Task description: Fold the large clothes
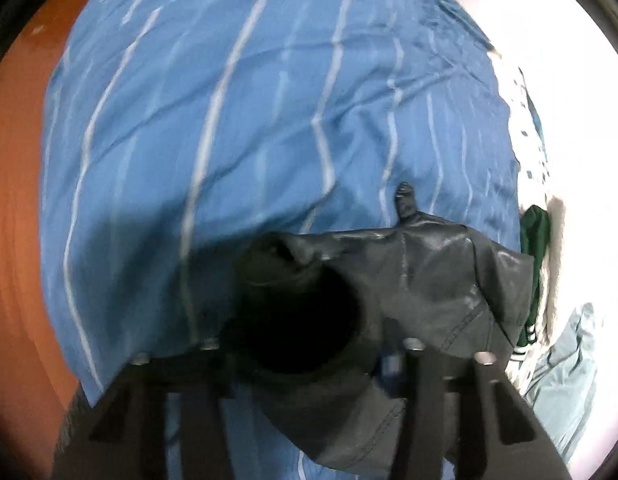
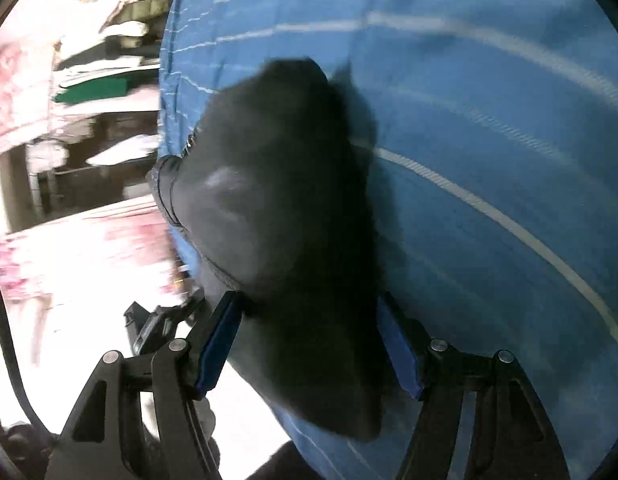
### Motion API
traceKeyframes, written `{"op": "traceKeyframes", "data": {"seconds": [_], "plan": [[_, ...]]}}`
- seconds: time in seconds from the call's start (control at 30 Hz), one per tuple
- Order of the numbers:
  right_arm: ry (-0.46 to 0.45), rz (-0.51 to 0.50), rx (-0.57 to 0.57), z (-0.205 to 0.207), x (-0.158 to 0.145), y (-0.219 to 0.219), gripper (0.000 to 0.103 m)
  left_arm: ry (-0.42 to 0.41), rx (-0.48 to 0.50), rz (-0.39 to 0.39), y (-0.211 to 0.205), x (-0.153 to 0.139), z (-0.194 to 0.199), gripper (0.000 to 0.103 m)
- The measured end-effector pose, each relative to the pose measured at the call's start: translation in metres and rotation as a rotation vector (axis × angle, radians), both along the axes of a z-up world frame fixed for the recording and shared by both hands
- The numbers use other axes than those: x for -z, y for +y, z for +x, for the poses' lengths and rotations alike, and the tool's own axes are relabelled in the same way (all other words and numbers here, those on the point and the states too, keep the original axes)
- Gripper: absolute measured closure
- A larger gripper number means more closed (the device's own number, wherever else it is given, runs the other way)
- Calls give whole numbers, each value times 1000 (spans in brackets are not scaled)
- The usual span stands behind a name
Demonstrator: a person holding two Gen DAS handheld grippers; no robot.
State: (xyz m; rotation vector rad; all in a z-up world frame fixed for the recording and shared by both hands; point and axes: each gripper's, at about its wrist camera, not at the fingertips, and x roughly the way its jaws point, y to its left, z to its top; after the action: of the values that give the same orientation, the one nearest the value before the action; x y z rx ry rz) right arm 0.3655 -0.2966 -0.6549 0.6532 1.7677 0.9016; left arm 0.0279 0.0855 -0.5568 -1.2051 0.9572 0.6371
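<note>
Left wrist view, left claw (image 1: 309,360): pinched on the black garment's (image 1: 409,280) bunched edge.
Garment position: lying on the blue striped bedcover (image 1: 249,100); green clothing (image 1: 535,236) beside it.
Right wrist view, right claw (image 2: 309,344): spread wide, blue pads (image 2: 219,344) either side of the black garment (image 2: 277,200), not pressing.
Background: blurred shelves (image 2: 105,80).

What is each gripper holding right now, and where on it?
Left gripper pinches the black garment at a bunched opening near its edge. Right gripper stands open around the same garment, pads apart, not gripping.
</note>
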Motion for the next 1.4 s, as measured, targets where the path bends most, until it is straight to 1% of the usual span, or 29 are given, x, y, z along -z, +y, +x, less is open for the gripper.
{"op": "traceKeyframes", "data": {"seconds": [0.03,0.1,0.13,0.23,0.27,0.33,0.37,0.4,0.5,0.63,0.7,0.73,0.83,0.93,1.07,1.1,1.17,1.23,1.3,1.37,1.4], "plan": [[27,49,3,1,11,5,27,0,13,14,-1,-1,2,68],[68,116,3,2,28,20,23,-4,38,34,-2,-4,4,70],[72,138,4,3,32,27,23,-6,36,32,1,-4,3,70],[33,148,-8,2,33,55,23,-17,35,45,6,-9,3,72],[25,147,-2,-1,30,51,24,-18,36,55,7,-10,3,72],[-2,159,31,-5,23,51,38,-25,38,75,8,-18,5,73],[3,181,57,-7,20,51,46,-32,38,76,12,-22,8,73],[-2,191,68,-7,16,55,50,-42,40,80,15,-28,9,73],[-19,226,96,-12,-4,61,57,-63,61,103,23,-51,18,74],[-30,250,141,-11,-36,63,60,-95,117,155,33,-90,39,74],[-38,262,159,-4,-46,63,61,-117,149,179,39,-111,57,74],[-47,276,164,3,-57,65,61,-127,158,185,41,-119,66,74],[-85,302,184,28,-95,55,62,-169,195,211,47,-147,101,74],[-138,316,209,64,-132,50,62,-226,232,231,51,-177,148,74],[-214,335,261,124,-186,38,62,-318,279,236,50,-218,223,74],[-236,340,275,141,-200,32,62,-353,297,238,47,-232,250,74],[-272,352,309,176,-224,20,62,-396,326,246,40,-249,289,74],[-301,367,348,213,-243,4,62,-447,362,247,30,-265,337,74],[-320,377,387,250,-253,-17,62,-479,403,248,16,-270,383,74],[-325,378,431,291,-253,-40,62,-491,446,241,2,-264,428,74],[-325,375,444,304,-251,-50,62,-492,475,228,-9,-254,456,74]]}}
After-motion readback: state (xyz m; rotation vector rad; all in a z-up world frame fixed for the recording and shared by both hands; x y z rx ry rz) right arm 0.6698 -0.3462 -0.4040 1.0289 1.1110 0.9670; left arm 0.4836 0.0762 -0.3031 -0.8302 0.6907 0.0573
